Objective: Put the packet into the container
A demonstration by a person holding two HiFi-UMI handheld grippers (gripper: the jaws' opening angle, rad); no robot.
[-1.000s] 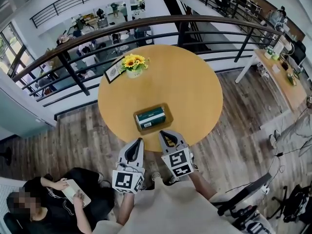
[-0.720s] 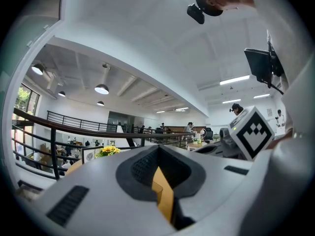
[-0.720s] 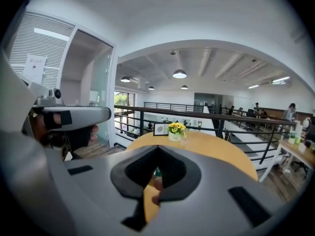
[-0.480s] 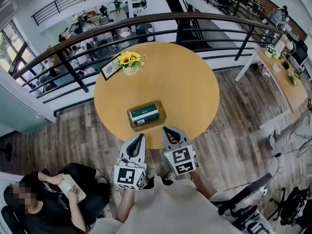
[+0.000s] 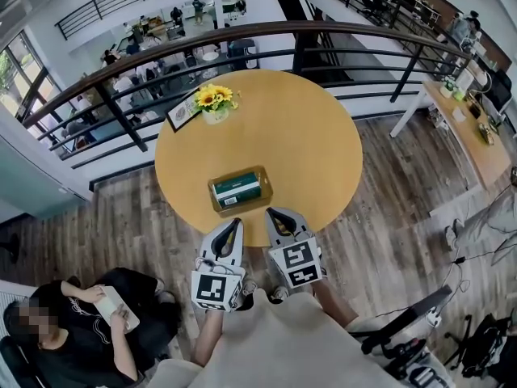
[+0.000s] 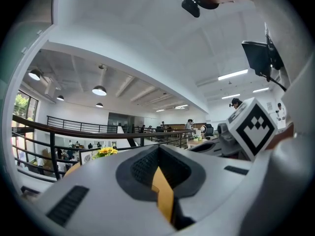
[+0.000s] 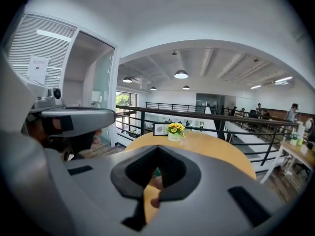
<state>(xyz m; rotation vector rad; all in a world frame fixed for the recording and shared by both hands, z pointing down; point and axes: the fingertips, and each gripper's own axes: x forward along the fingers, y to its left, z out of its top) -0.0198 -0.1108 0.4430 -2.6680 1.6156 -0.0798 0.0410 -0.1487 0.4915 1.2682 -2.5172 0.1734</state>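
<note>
round, smooth wooden worktop [image 5: 307, 136]. a rectangular brown container [image 5: 216, 208] sits near its front edge. the green packet [image 5: 239, 189], with a pale label band, lies flat inside it; its print is too small to read. the grey left tongs [image 5: 233, 224] and right tongs [image 5: 274, 214] are both closed, gripping nothing, near the container's front side.

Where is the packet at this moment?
In the head view, the packet lies inside the container at the near side of the round table, just beyond the left gripper.

Round table [image 5: 307, 136] bears container [image 5: 239, 170], sunflower pot [image 5: 215, 111], frame [image 5: 182, 113].
</note>
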